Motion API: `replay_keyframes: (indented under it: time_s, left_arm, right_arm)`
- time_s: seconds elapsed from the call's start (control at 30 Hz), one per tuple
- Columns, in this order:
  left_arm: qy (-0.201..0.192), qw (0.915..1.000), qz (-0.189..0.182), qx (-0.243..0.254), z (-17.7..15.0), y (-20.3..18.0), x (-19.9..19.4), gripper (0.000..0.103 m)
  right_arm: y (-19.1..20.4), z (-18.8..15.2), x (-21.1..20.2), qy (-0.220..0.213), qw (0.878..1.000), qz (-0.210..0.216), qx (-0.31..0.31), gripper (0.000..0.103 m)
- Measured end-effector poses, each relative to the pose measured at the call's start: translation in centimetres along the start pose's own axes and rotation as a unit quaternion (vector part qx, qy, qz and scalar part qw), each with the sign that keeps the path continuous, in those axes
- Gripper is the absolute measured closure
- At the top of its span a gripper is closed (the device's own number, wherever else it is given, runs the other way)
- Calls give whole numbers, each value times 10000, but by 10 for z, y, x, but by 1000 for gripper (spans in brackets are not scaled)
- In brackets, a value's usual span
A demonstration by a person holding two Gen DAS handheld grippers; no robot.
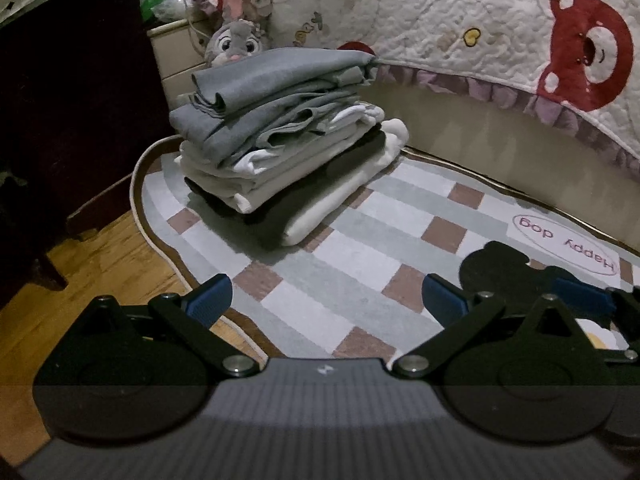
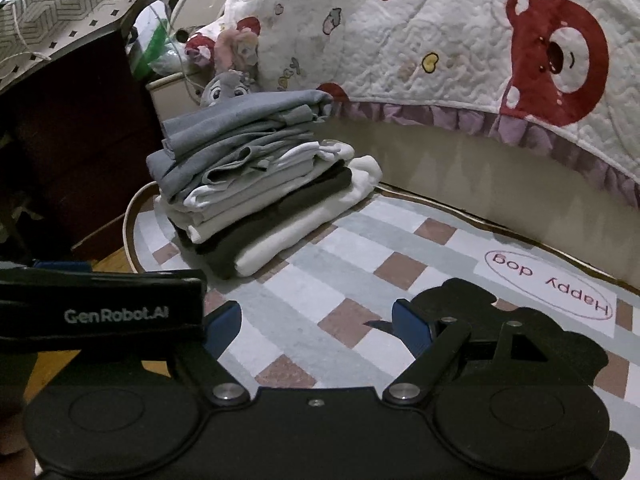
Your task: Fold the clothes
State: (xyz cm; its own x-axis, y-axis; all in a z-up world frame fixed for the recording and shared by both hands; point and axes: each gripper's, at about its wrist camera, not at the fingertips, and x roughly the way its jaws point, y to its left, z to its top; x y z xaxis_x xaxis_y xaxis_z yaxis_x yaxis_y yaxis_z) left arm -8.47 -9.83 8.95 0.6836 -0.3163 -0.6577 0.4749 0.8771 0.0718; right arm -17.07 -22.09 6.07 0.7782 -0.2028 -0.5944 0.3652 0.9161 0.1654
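Left wrist view: the left gripper (image 1: 326, 300) holds its jaws released over a checked rug (image 1: 360, 280); a soft stack of folded clothes (image 1: 280, 140) — grey, white, dark — sits at 11 o'clock.

Right wrist view: the right gripper (image 2: 316, 326) is likewise spread and empty — stack (image 2: 256, 172) at 11 o'clock, quilted bear bedspread (image 2: 460, 48) behind.

The left claw (image 1: 326, 300) hangs low with its two blue-padded fingers (image 1: 210, 298) spread wide apart and nothing between them. The right claw (image 2: 318, 322) sits just beside it on the right, level with it, its own blue fingers (image 2: 410, 326) equally wide and empty. In the right wrist view the left claw's black body shows at the near left edge
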Motion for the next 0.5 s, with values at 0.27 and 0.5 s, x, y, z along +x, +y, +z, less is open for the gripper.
replay_keyframes:
  time_s: [0.27,0.5]
  left_arm:
    - [115,9997,113,-156,1,10,7,0]
    - [173,9993,246,-236,0,16,11,0]
  right_arm:
    - [-1,-2,6,57,9998,-197,-38,17]
    - [-2,-3,8,77,9996,-261,-78,17]
